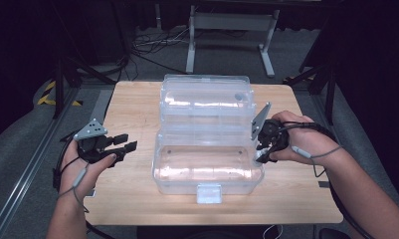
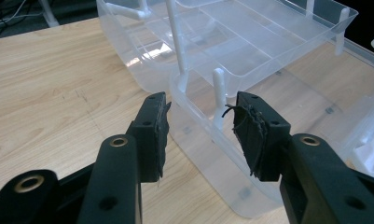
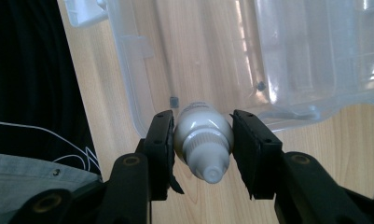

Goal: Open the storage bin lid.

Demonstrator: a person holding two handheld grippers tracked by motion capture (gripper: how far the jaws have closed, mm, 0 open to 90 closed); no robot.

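On the wooden table (image 1: 132,199) stands a clear plastic box (image 1: 207,172), its lid thrown back and its tiered trays (image 1: 205,102) raised on white struts (image 2: 175,42) behind the lower tub. At the tub's right rim, the right gripper (image 3: 203,144) clamps a small white bottle (image 3: 203,140), cap toward the camera. Left of the box, the left gripper (image 2: 201,130) hovers with jaws apart and empty, near the tub's corner. Beyond the table are a grey floor with cables (image 1: 147,47) and a metal stand (image 1: 232,30).
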